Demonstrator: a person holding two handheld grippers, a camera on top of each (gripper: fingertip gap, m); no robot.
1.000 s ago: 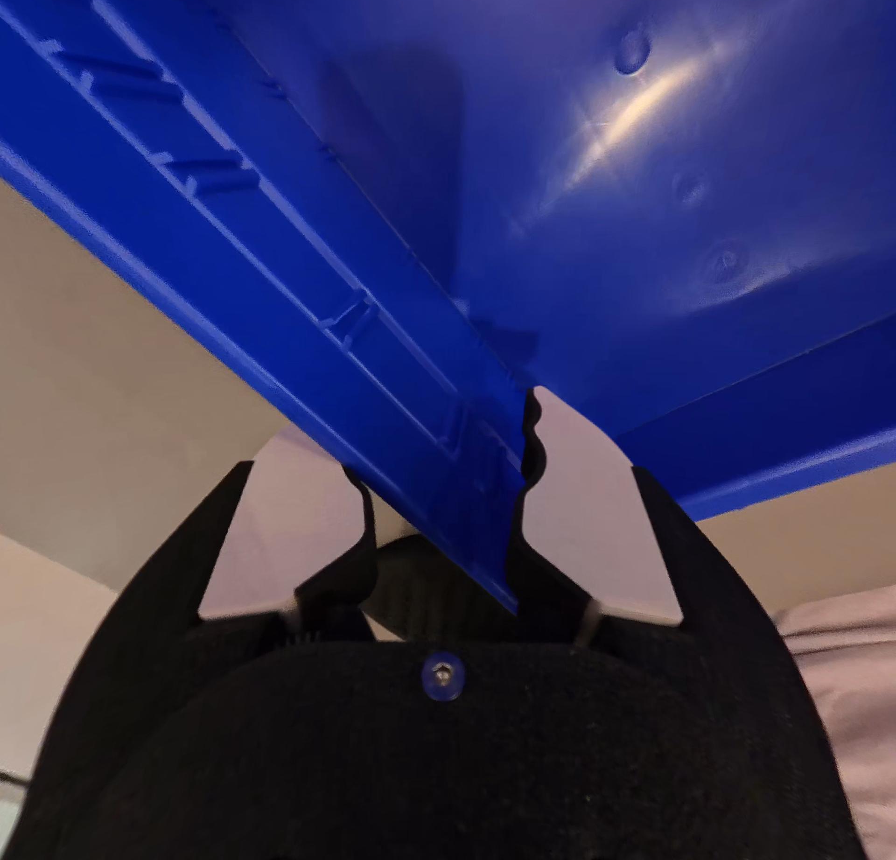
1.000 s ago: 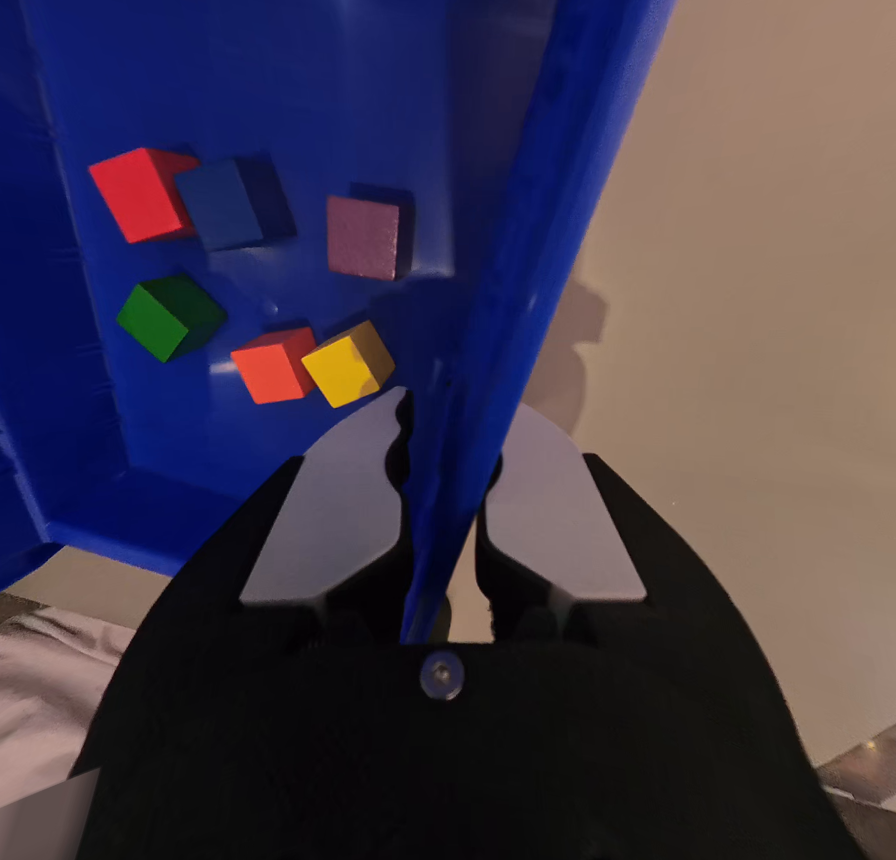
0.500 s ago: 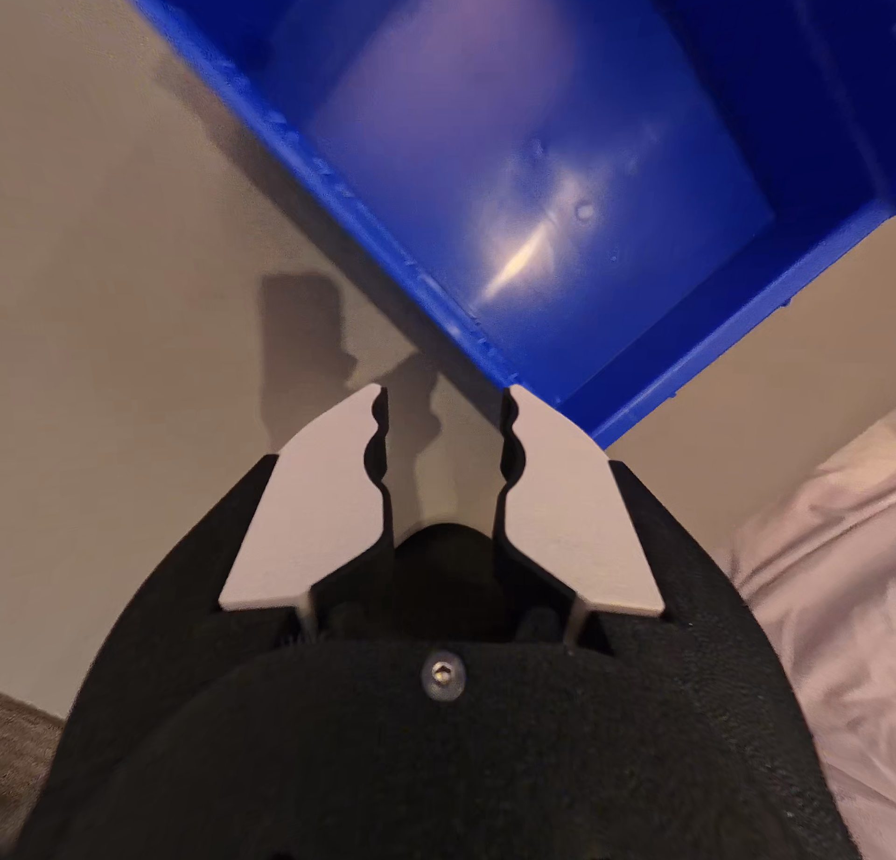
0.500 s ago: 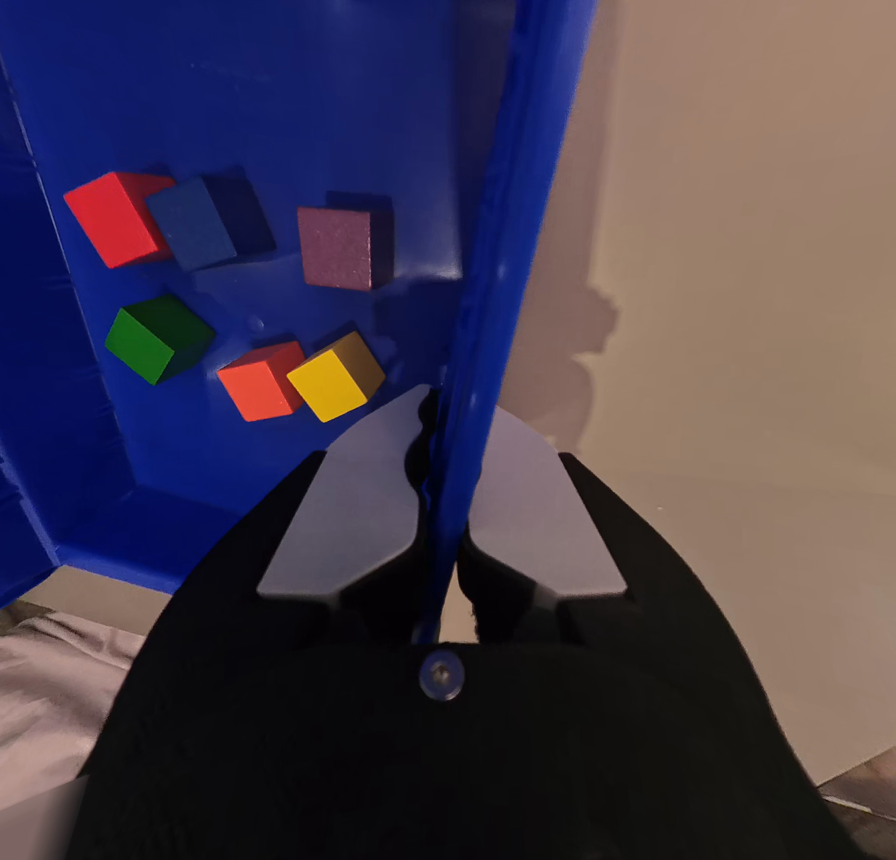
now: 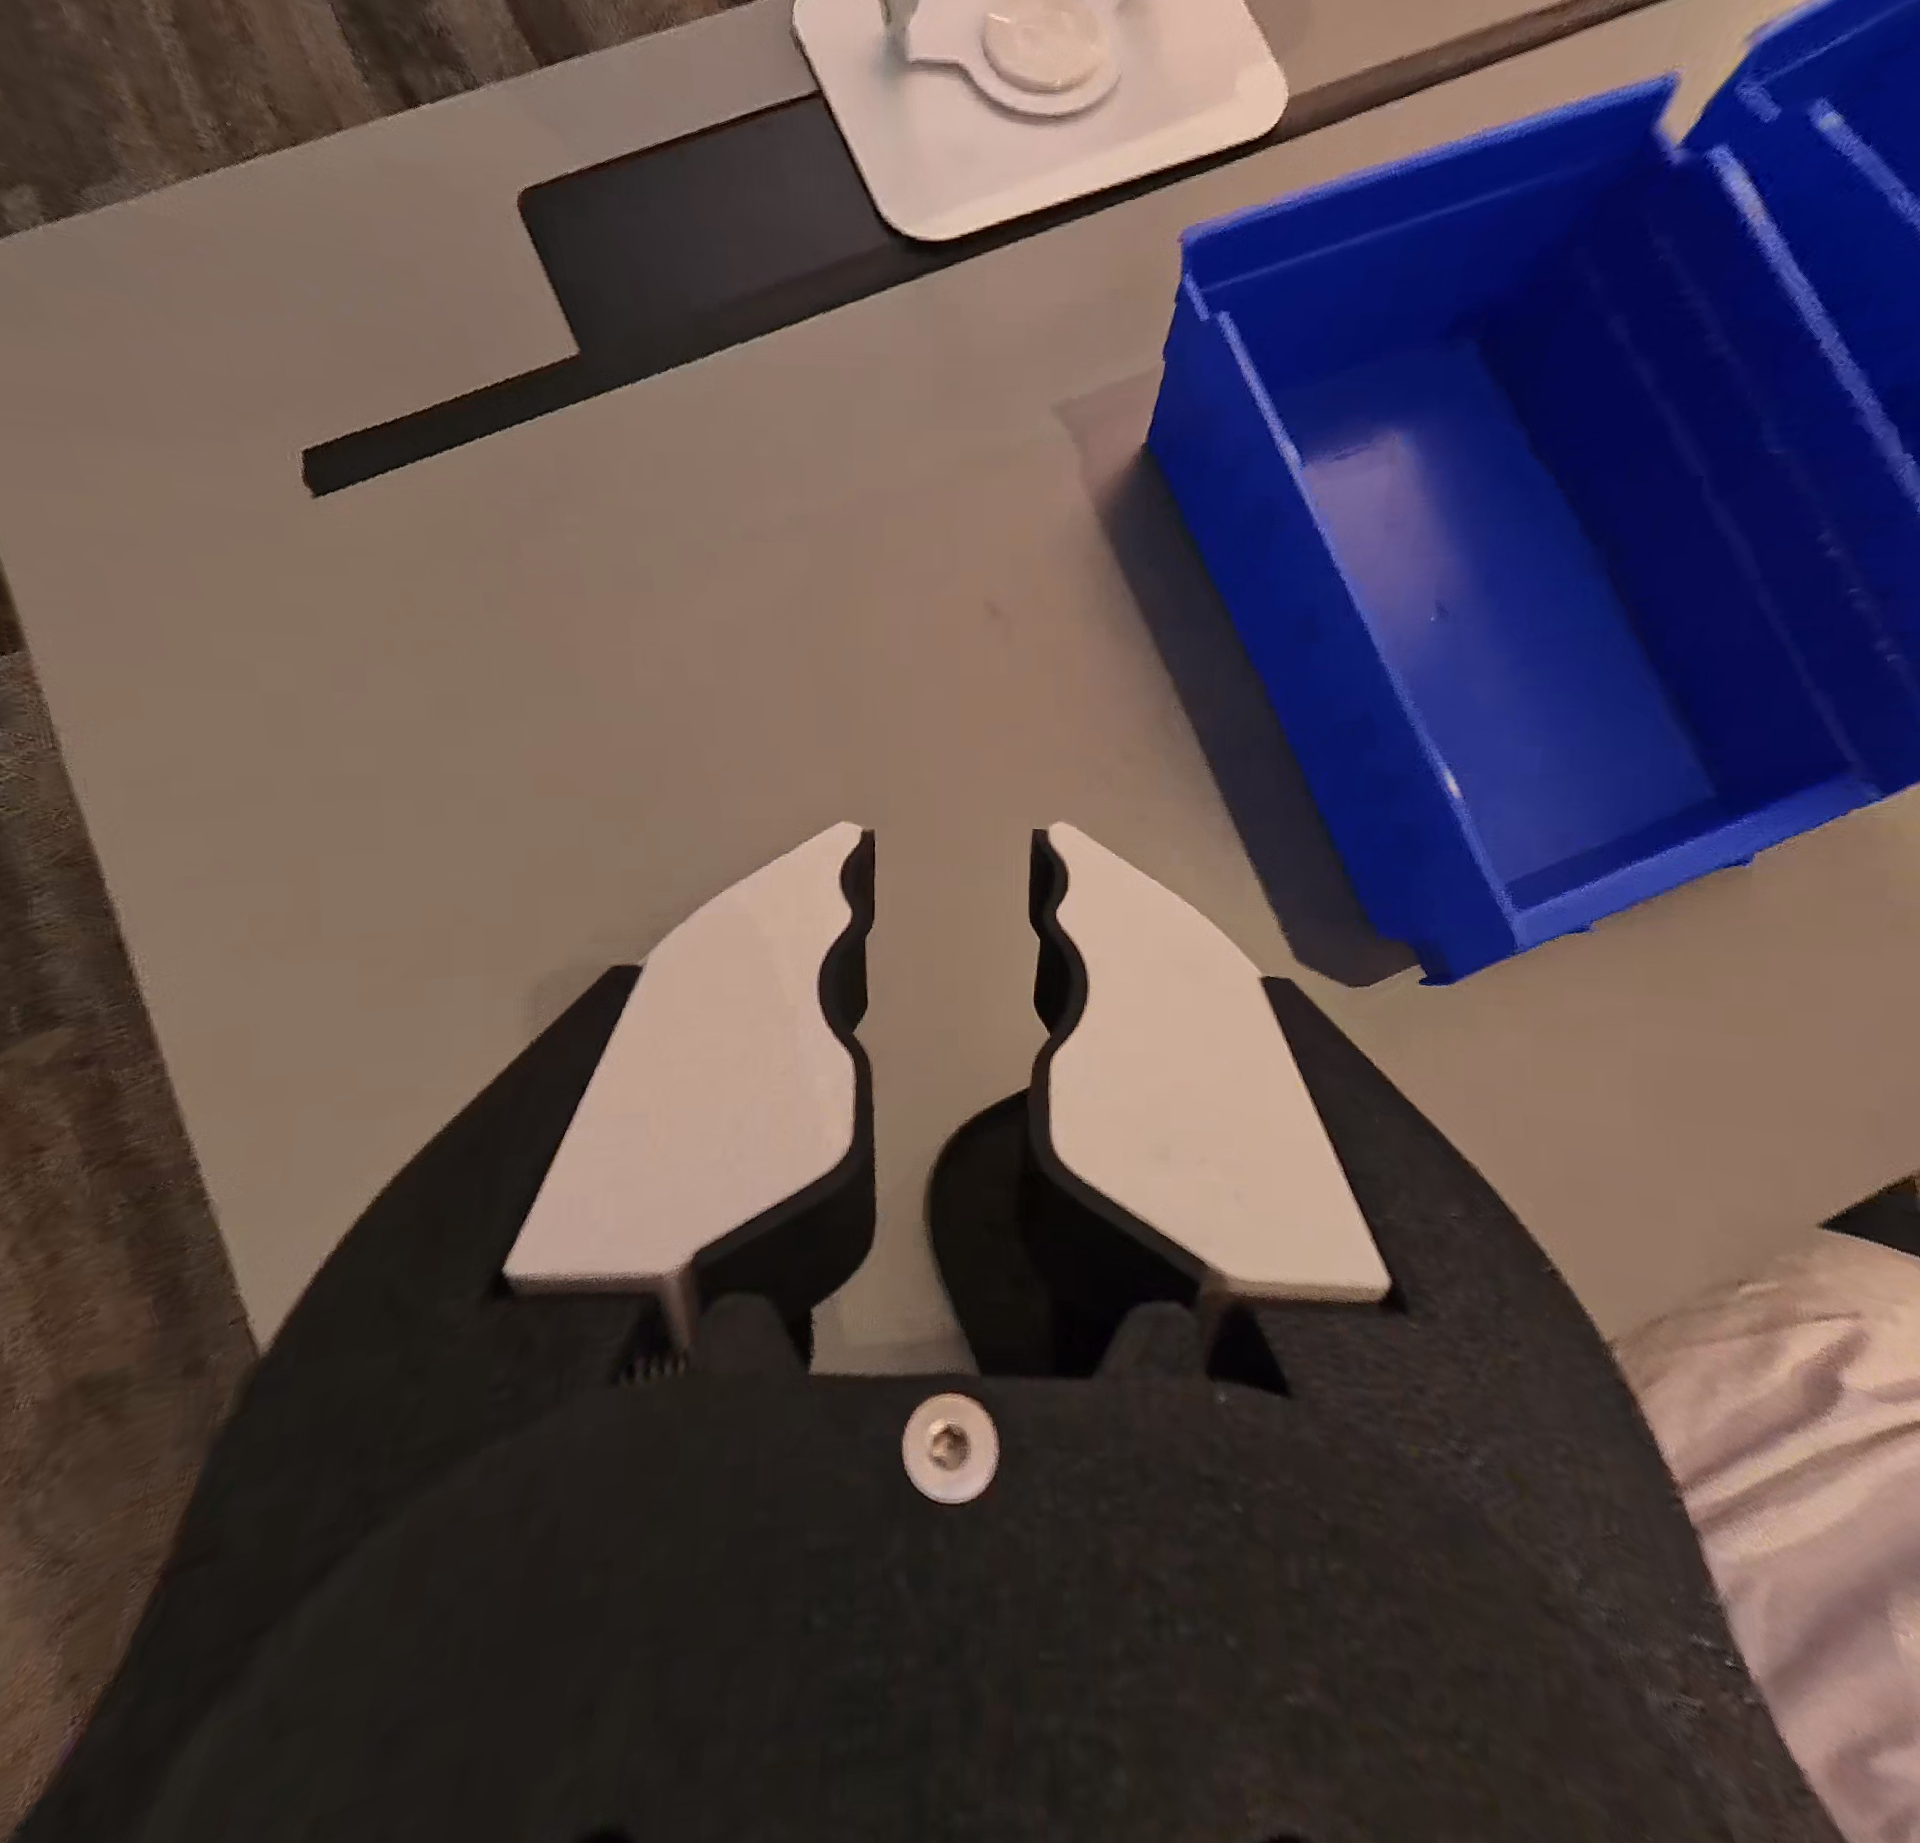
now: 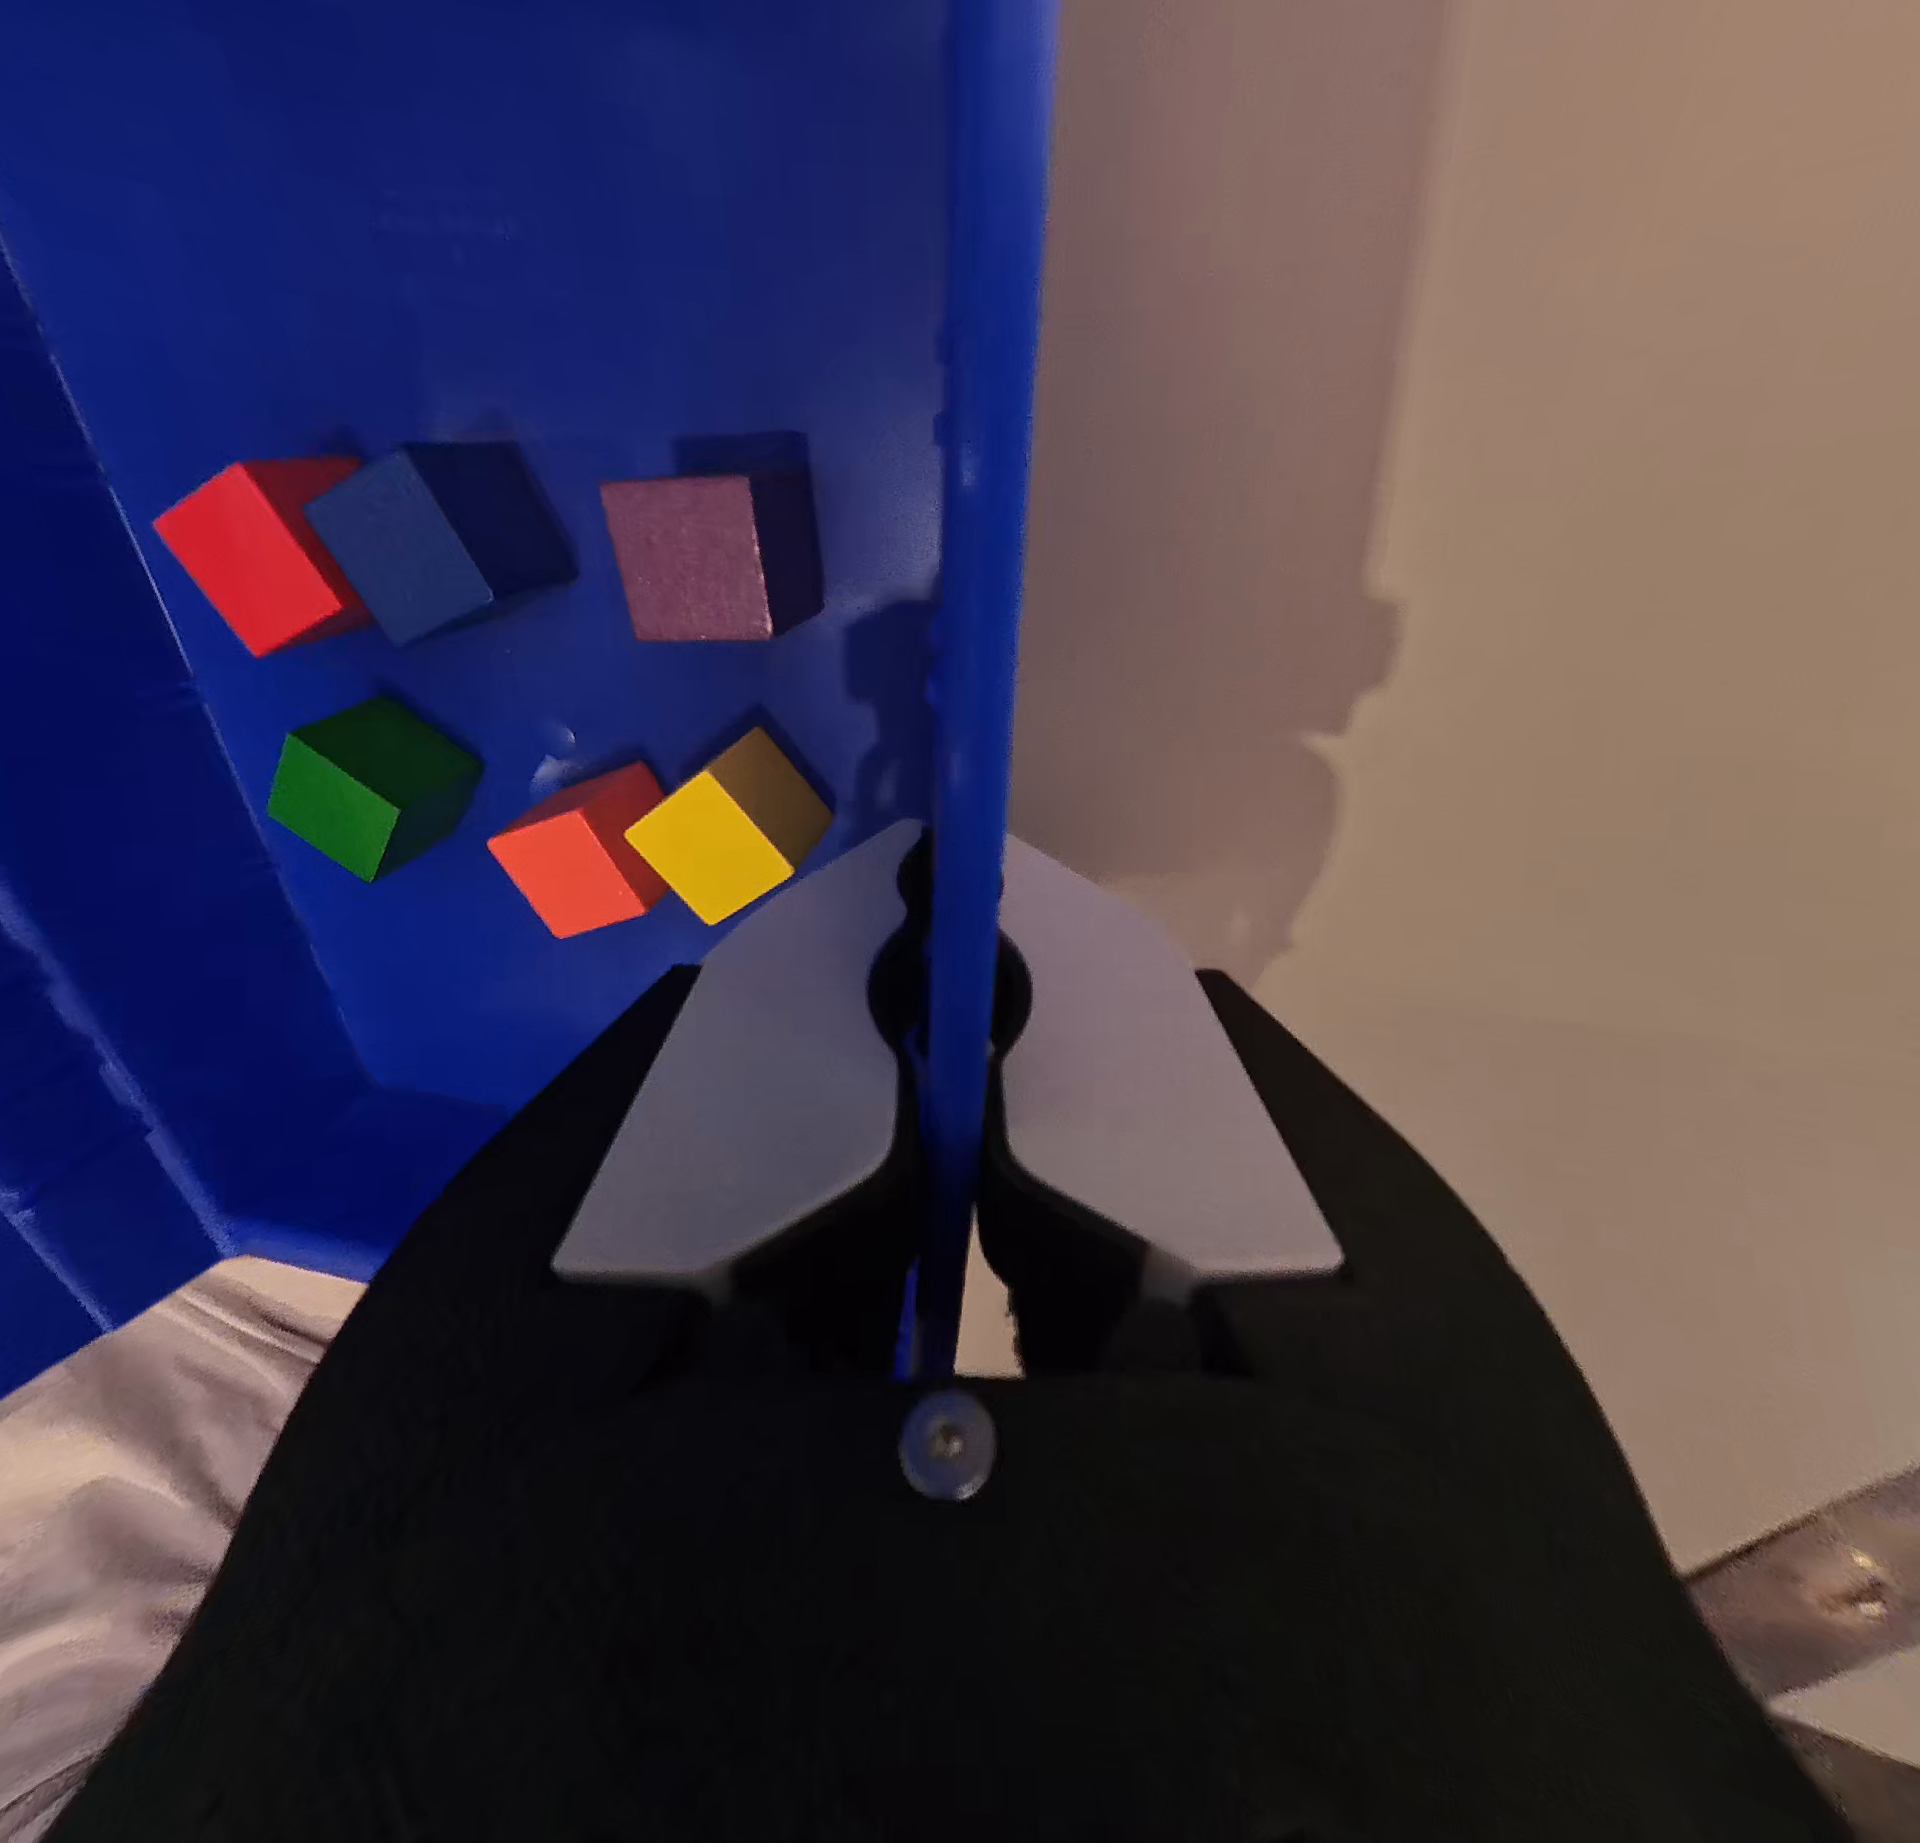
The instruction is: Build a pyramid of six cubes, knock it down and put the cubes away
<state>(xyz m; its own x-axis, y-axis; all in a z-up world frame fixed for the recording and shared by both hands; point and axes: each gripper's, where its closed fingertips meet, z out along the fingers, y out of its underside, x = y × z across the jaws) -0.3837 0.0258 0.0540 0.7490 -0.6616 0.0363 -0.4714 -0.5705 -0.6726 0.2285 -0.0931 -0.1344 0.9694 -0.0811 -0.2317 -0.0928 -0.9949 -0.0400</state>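
My right gripper point(image 6: 961, 837) is shut on the right wall of a blue bin point(image 6: 987, 443). Six cubes lie on that bin's floor: red point(image 6: 249, 567), blue point(image 6: 400, 562), purple point(image 6: 686, 557), green point(image 6: 332, 806), orange point(image 6: 566, 874) and yellow point(image 6: 712, 848). The red and blue cubes touch, as do the orange and yellow ones. My left gripper point(image 5: 951, 837) is open and empty above the grey table point(image 5: 520, 702). An empty blue bin point(image 5: 1351, 650) stands to its right. Part of a second blue bin point(image 5: 1849, 131) shows beside it.
A white stand base point(image 5: 1039, 79) sits at the table's far edge beside a black cutout point(image 5: 686, 224). Wood floor point(image 5: 83, 1066) lies past the table's left edge. Pale cloth point(image 5: 1787, 1481) is at the near right and shows in the right wrist view point(image 6: 125, 1461). Left tips to right tips: about 65 cm.
My left gripper let go of the blue bin wall, pulled back and up, and the empty bin now stands to its right. My right gripper's jaws closed tighter on its bin wall.
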